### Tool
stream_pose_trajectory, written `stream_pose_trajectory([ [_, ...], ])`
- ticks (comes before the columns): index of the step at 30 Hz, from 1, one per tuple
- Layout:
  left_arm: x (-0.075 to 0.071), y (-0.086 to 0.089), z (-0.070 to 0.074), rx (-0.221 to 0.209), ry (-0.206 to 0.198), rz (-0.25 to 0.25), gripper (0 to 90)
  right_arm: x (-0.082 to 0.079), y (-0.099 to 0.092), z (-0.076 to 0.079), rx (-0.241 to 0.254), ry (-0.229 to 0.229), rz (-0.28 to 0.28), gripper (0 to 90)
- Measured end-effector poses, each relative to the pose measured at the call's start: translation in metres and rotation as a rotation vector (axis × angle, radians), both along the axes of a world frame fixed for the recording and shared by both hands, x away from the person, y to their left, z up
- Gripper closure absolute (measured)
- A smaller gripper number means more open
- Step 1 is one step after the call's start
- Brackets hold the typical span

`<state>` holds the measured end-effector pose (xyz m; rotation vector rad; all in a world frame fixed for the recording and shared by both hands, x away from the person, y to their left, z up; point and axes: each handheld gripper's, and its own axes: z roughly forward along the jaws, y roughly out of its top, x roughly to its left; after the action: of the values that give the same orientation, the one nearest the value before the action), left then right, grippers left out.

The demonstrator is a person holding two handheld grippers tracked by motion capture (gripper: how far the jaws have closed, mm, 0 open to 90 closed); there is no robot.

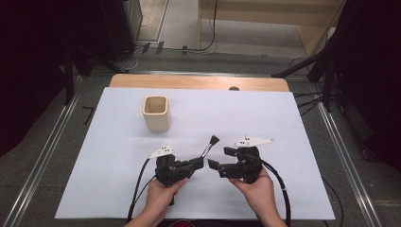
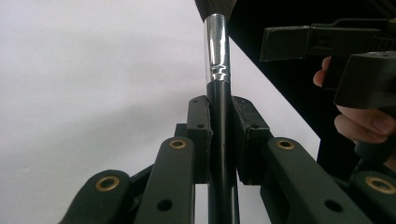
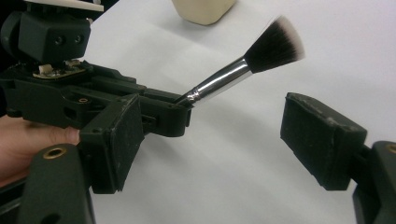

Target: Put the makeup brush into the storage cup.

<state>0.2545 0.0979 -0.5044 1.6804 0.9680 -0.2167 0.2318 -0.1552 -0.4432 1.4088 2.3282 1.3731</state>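
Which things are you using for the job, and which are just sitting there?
Looks in use:
makeup brush, clamped in the left gripper
right gripper, open beside it
beige cup, maybe where the brush goes

Just lying about:
white sheet
wooden table edge

Brush [image 1: 211,144] seemingly clamped in left gripper [image 1: 197,163], beige cup [image 1: 155,112] beyond.

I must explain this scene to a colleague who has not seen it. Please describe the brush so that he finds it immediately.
On the white sheet covering the table, look near the front edge, where two hands hold black grippers. The left gripper is shut on the makeup brush: black handle, shiny silver ferrule, and dark flared bristles with white tips, pointing up and away from the person. The cream cup, farther back, is the other loose object there.
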Motion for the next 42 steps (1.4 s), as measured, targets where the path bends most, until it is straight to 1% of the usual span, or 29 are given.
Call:
stream_pose_trajectory([
  [2,0.0,-0.001,0.0,-0.007,-0.001,0.002,79.2,-0.002,0.002,0.001,0.006,0.005,-0.022,22.2],
  [4,0.001,-0.001,-0.001,-0.017,0.002,0.001,79.2,-0.002,0.003,0.001,0.018,0.002,-0.028,22.9],
  [5,0.001,-0.001,-0.001,-0.014,0.001,0.005,79.2,-0.002,0.004,0.001,0.026,0.005,-0.032,23.6],
  [6,0.001,-0.001,0.0,-0.017,-0.004,0.005,79.2,-0.001,0.005,0.002,0.044,0.014,-0.024,25.7],
  [7,0.001,-0.001,0.0,-0.024,-0.005,0.003,79.2,-0.001,0.005,0.002,0.053,0.013,-0.025,26.0],
  [9,0.002,-0.001,0.0,-0.032,-0.009,0.004,79.1,0.0,0.008,0.002,0.073,0.022,-0.047,26.1],
  [11,0.002,-0.001,0.0,-0.023,-0.018,0.008,79.1,0.002,0.01,0.001,0.098,0.032,-0.066,26.2],
  [12,0.002,-0.001,0.0,-0.029,-0.018,0.004,79.1,0.002,0.01,0.001,0.102,0.034,-0.071,26.3],
  [13,0.003,-0.001,0.0,-0.032,-0.011,-0.001,79.1,0.003,0.01,0.0,0.117,0.037,-0.08,26.5],
  [16,0.004,0.0,0.0,-0.032,-0.012,0.006,79.1,0.005,0.011,0.0,0.161,0.036,-0.109,28.9],
  [18,0.004,0.001,0.0,-0.035,-0.011,0.012,79.1,0.006,0.012,-0.001,0.164,0.032,-0.116,29.7],
  [19,0.004,0.001,0.001,-0.033,-0.014,0.015,79.1,0.006,0.013,-0.001,0.156,0.03,-0.117,29.8],
  [21,0.004,0.001,0.001,-0.041,-0.018,0.019,79.1,0.007,0.014,-0.003,0.155,0.038,-0.116,30.0],
  [22,0.004,0.001,0.001,-0.038,-0.019,0.02,79.1,0.007,0.015,-0.004,0.154,0.04,-0.117,30.2],
  [25,0.004,0.001,0.001,-0.04,-0.018,0.021,79.0,0.008,0.015,-0.006,0.146,0.025,-0.13,30.6],
  [26,0.004,0.001,0.001,-0.041,-0.019,0.018,79.0,0.009,0.016,-0.007,0.149,0.028,-0.131,31.9],
  [34,0.004,0.001,0.001,-0.05,-0.021,0.023,79.0,0.017,0.021,-0.014,0.23,0.098,-0.155,34.8],
  [36,0.004,0.002,0.001,-0.056,-0.016,0.021,79.0,0.02,0.023,-0.016,0.255,0.124,-0.16,36.7],
  [38,0.003,0.002,0.001,-0.07,-0.01,0.026,79.0,0.021,0.024,-0.018,0.267,0.141,-0.167,37.7],
  [40,0.003,0.001,0.002,-0.068,-0.016,0.028,79.0,0.022,0.025,-0.019,0.27,0.149,-0.171,39.1],
  [42,0.003,0.001,0.002,-0.068,-0.015,0.028,79.0,0.024,0.026,-0.02,0.28,0.167,-0.183,40.2],
])
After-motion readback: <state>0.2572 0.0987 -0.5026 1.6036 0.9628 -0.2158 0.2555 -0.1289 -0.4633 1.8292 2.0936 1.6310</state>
